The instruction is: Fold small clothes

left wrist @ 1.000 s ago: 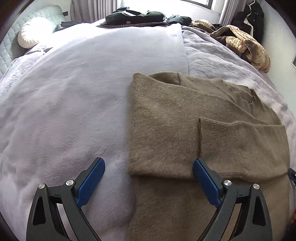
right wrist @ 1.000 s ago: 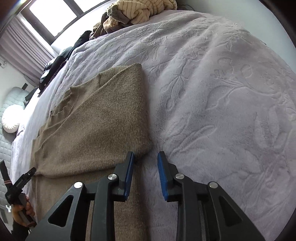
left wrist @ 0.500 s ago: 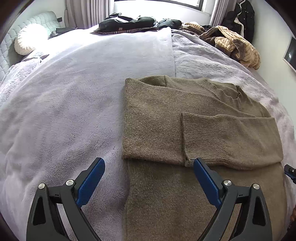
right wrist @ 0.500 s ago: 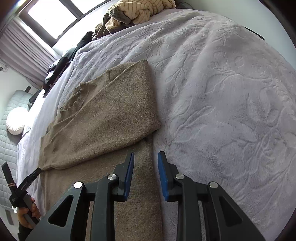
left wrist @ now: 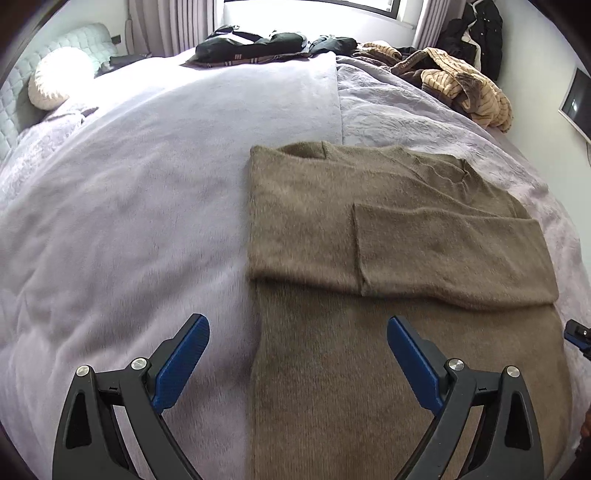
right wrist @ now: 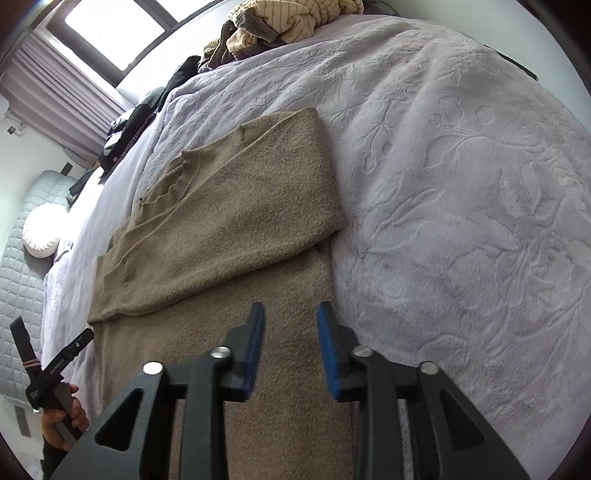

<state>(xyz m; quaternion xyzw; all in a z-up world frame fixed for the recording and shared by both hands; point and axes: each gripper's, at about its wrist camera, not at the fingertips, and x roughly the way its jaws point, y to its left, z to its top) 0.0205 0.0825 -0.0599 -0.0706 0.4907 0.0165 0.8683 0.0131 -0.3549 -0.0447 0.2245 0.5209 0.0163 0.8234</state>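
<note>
Left gripper (left wrist: 297, 363) spread wide, empty, low in frame above lilac plush bedspread (left wrist: 129, 221). Brown fuzzy knit sweater (left wrist: 388, 258) centre-right, sleeves folded across the chest, lower body flat toward the bottom edge. Looks soft, limp, light; best pinched at the hem corners. Right gripper (right wrist: 291, 350) just been opening, nothing between. Striped beige garment heap (left wrist: 465, 85) upper right, well apart; nothing obstructs

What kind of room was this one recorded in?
A bedroom, most likely: the sweater lies on a wide bed with a quilted headboard and pillow, curtains by the window, and more clothes heaped at the far edge.
</note>
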